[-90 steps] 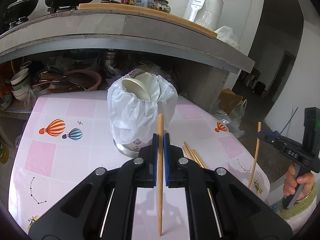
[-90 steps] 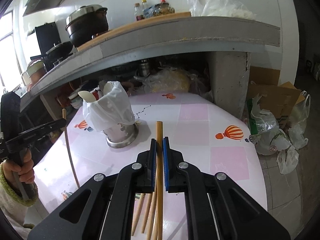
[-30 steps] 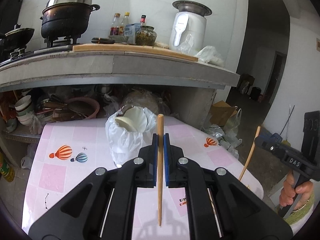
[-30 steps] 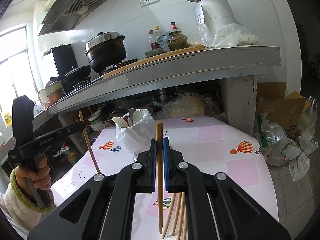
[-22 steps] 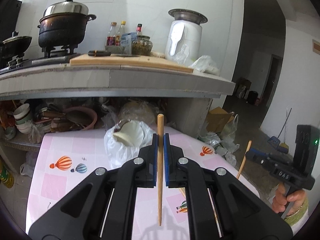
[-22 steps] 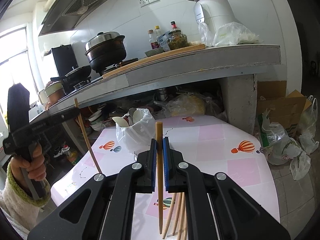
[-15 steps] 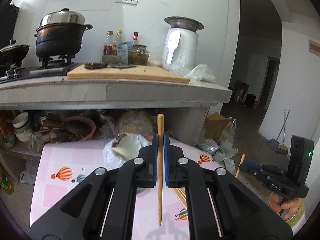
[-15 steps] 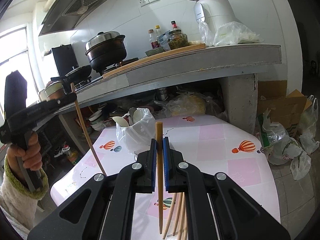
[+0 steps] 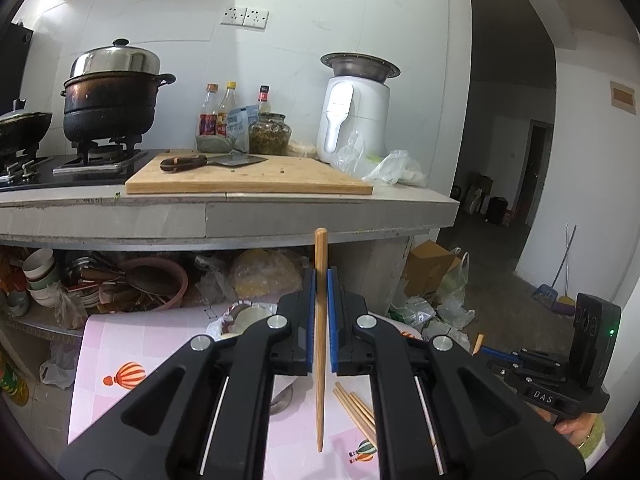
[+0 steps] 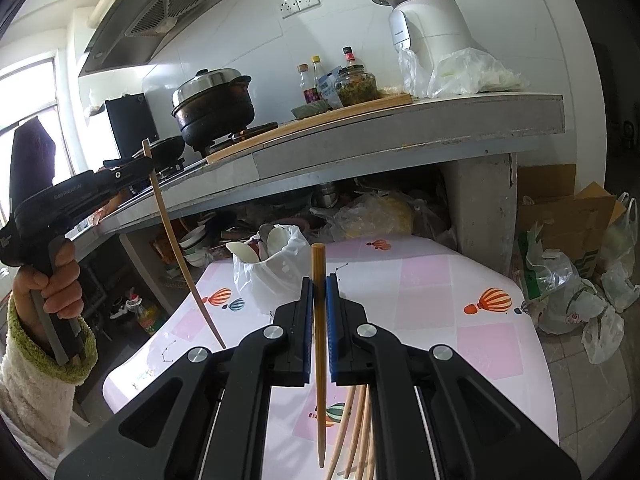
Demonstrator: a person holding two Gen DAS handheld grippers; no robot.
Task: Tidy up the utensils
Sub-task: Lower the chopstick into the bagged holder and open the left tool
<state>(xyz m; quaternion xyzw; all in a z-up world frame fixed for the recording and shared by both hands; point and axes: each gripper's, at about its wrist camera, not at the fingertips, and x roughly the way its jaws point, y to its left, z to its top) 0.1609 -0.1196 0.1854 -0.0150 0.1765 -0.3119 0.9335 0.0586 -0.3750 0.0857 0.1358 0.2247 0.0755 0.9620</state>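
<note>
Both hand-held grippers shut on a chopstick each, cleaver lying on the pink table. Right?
Not the cleaver: in the left wrist view it lies on the cutting board on the counter. Left hand-held gripper and right hand-held gripper each do clamp a chopstick.

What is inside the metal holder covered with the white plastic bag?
White spoons stick out of the bag-lined holder. The bag hides whatever lies deeper inside.

The letters "DAS" stand in white on the black body of the right gripper [image 9: 476, 346] (the small print on the bottle labels [image 9: 208, 124] is too blurred to read).
</note>
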